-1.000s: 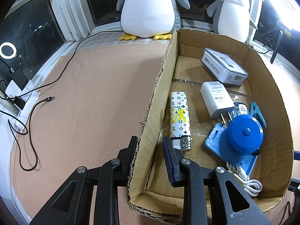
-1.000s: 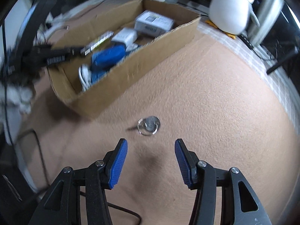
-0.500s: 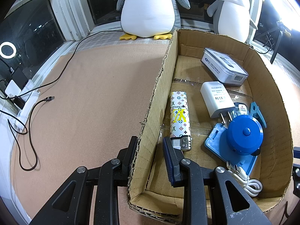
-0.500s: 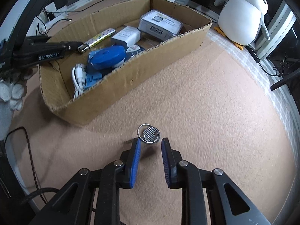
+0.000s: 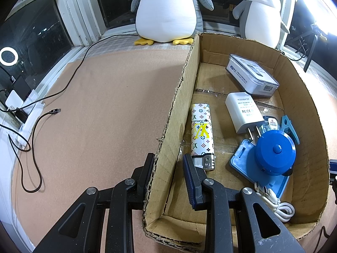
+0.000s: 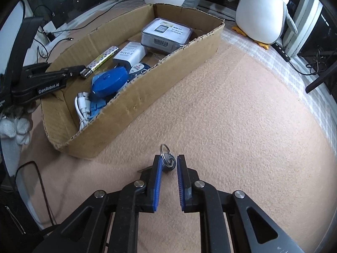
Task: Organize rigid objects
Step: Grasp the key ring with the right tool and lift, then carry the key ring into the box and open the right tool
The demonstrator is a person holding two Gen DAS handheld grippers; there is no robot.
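- Down on the tan carpet point(image 6: 242, 109), the right gripper point(image 6: 169, 164) has its blue-padded fingers point(image 6: 157, 177) drawn close around a small metal disc with a key ring point(image 6: 167, 157); the left pad touches the disc, while contact on the right pad cannot be told for sure; the ring pokes out ahead of the fingertips.
- The disc sits just in front of the cardboard box point(image 6: 147, 88), near its long side wall but apart from it.
- The left gripper point(image 5: 167, 164) straddles the box's left wall point(image 5: 179, 113), one finger outside on the carpet side, the other inside; the outer finger lies against the cardboard, the inner one stands a little off it, so the jaws are parted rather than squeezed.
- Inside the box lie a patterned lighter point(image 5: 201, 135) just ahead of the inner finger; a white power adapter point(image 5: 242, 110); a blue round tape measure point(image 5: 273, 154) resting on a blue flat case point(image 5: 244, 164); a coiled white cable point(image 5: 280, 207) in the near corner; a clear-lidded white packet point(image 5: 250, 74) toward the far end.
- Beyond the box stand two plush penguins, a large one point(image 5: 168, 10) and a smaller one point(image 5: 261, 14), against dark windows.
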